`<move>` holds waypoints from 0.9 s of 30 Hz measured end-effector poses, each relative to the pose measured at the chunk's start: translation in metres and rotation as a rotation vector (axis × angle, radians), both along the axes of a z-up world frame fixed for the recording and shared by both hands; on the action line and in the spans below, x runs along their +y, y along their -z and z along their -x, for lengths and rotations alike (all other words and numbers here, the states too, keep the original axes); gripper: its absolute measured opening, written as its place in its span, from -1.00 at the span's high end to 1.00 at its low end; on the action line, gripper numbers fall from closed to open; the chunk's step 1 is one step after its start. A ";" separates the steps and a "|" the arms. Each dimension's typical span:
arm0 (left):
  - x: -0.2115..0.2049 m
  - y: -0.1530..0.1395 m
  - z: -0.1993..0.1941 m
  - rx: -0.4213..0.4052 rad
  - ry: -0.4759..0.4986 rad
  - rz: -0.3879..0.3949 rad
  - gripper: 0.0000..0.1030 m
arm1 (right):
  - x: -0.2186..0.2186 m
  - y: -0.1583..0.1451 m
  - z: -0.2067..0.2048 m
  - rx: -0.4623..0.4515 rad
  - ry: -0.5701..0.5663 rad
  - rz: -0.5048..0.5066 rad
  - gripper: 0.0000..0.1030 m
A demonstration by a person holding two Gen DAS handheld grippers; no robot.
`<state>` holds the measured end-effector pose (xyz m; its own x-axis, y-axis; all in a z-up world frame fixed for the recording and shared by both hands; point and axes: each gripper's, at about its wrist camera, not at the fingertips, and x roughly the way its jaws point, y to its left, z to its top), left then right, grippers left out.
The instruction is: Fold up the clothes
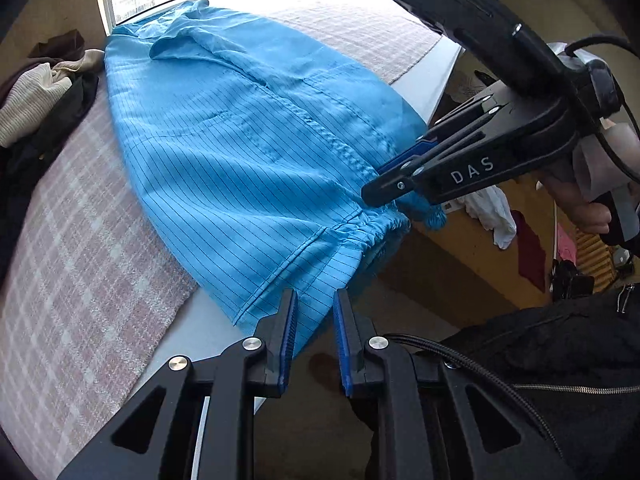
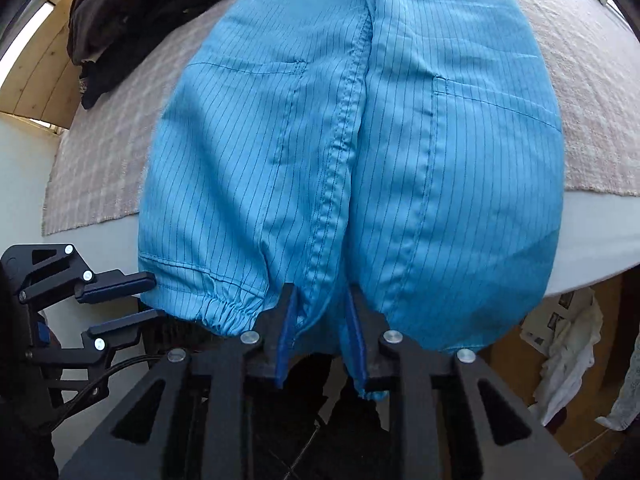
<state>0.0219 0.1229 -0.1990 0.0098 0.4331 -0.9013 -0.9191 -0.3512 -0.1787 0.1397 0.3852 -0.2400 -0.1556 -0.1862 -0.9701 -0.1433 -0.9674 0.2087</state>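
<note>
Left wrist view shows the left gripper (image 1: 314, 312) pointing steeply down at the near hem of a blue striped garment (image 1: 248, 136). Its jaws stand a little apart with the hem corner between them, but the pads do not press the cloth. The garment lies spread on a checked blanket (image 1: 80, 272) over a white table (image 1: 432, 76), and its lower edge hangs over the table's near side. The right gripper (image 1: 372, 194) comes in from the right, held by a hand (image 1: 576, 204), and its tips reach the gathered cuff at the garment's edge. In the right wrist view the right gripper (image 2: 320, 312) has its jaws narrow, with the centre seam of the hem between the pads; whether they squeeze it I cannot tell. The left gripper (image 2: 146, 298) is at the left, beside the hem corner. A pile of dark and cream clothes (image 1: 40, 92) lies at the far left of the blanket. White cloth (image 2: 568, 364) lies below the table at the right.
</note>
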 end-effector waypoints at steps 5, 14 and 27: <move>-0.024 -0.015 0.014 -0.080 -0.075 -0.025 0.65 | 0.056 -0.038 -0.045 0.186 0.093 0.123 0.17; -0.027 -0.021 0.039 -0.136 -0.142 0.017 0.64 | 0.159 0.017 -0.104 0.210 0.367 0.102 0.06; -0.008 0.000 0.037 -0.212 -0.134 0.082 0.64 | 0.126 0.037 -0.097 0.316 0.150 0.091 0.06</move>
